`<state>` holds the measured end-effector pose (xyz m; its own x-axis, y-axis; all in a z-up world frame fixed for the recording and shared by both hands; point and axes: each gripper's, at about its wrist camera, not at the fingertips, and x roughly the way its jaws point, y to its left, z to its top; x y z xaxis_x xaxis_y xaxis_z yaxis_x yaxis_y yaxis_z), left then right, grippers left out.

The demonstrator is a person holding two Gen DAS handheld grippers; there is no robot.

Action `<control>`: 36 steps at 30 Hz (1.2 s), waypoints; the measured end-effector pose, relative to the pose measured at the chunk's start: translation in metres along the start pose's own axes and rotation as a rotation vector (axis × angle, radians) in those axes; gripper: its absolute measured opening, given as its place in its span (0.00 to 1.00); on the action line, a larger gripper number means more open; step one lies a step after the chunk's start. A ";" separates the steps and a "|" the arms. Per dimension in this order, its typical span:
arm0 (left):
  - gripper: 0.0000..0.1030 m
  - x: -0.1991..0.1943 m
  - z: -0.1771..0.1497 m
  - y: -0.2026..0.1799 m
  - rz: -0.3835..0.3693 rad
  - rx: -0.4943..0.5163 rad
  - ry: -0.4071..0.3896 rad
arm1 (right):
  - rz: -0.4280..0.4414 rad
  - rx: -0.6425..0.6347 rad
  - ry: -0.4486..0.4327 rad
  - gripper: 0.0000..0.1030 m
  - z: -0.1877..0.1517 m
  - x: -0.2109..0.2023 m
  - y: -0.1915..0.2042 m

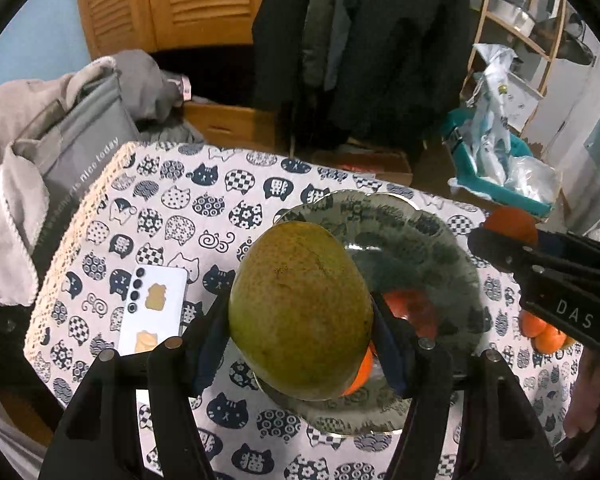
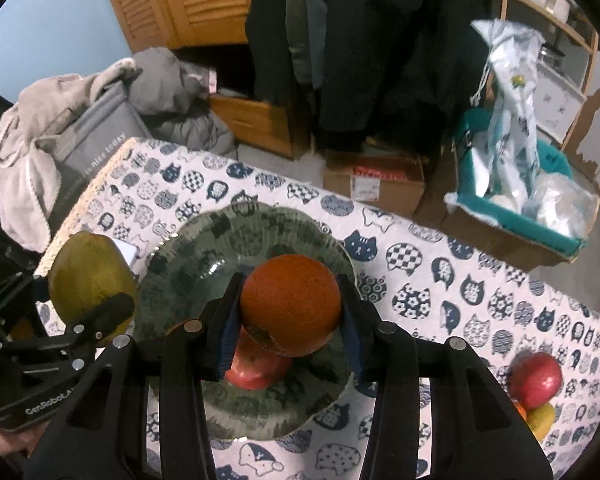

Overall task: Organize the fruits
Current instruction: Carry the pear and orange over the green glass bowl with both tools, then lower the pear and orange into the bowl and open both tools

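Observation:
My left gripper [image 1: 300, 320] is shut on a large green-yellow pear [image 1: 300, 308] and holds it over the near left part of a green glass plate [image 1: 440, 240]. On the plate under the pear lie a red apple [image 1: 412, 308] and an orange fruit [image 1: 360, 372]. My right gripper [image 2: 292, 308] is shut on a round orange [image 2: 292, 300], held above the plate [image 2: 204, 248] and directly over the red apple [image 2: 256, 368]. Both fruits hang clear of the plate. The pear [image 2: 88, 280] shows at the left of the right wrist view.
The table wears a cat-print cloth [image 2: 440, 280]. A white phone [image 1: 152, 308] lies left of the plate. Loose fruit sits right of the plate: a red apple [image 2: 536, 376], a yellow fruit [image 2: 542, 420], small oranges [image 1: 540, 328]. A grey bag [image 1: 80, 152] stands beyond the left edge.

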<state>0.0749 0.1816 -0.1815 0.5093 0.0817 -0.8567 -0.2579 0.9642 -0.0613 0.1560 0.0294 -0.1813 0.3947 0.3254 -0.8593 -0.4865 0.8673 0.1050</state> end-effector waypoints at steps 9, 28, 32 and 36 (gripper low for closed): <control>0.65 0.051 0.003 0.004 -0.003 -0.022 0.092 | 0.014 0.025 0.083 0.41 -0.001 0.044 -0.007; 0.66 0.094 0.002 0.010 -0.013 -0.053 0.185 | 0.023 0.028 0.142 0.41 -0.001 0.078 -0.003; 0.65 0.098 0.002 0.009 -0.017 -0.051 0.199 | 0.021 0.044 0.142 0.41 -0.001 0.077 -0.006; 0.67 0.100 0.001 0.007 -0.023 -0.046 0.210 | 0.023 0.053 0.142 0.41 -0.001 0.078 -0.009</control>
<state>0.1247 0.1971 -0.2671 0.3345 0.0007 -0.9424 -0.2880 0.9522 -0.1016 0.1903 0.0464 -0.2494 0.2680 0.2921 -0.9181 -0.4511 0.8801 0.1483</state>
